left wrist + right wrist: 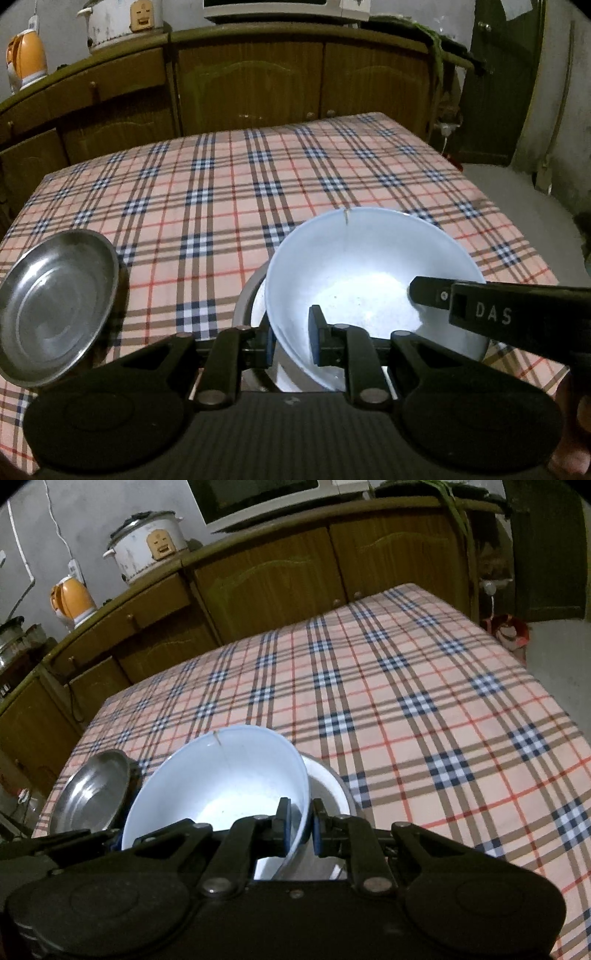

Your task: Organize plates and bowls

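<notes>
A pale blue bowl (pixel 369 273) with a crack at its far rim hangs tilted just above a white dish with a grey rim (pixel 248 295) on the checked tablecloth. My left gripper (pixel 291 339) is shut on the bowl's near left rim, one pad inside and one outside. My right gripper (pixel 300 823) is shut on the opposite rim of the bowl (pixel 229 775); one of its fingers (pixel 480 310) reaches into the bowl from the right in the left wrist view. The white dish (pixel 330 786) shows below and right of the bowl. A steel plate (pixel 55 306) lies to the left.
The steel plate (pixel 92 794) sits close to the table's left edge. The checked tablecloth (pixel 406 701) stretches far and right. Wooden cabinets (pixel 251 81) stand behind the table, bearing a rice cooker (pixel 147 546) and an orange kettle (pixel 74 602).
</notes>
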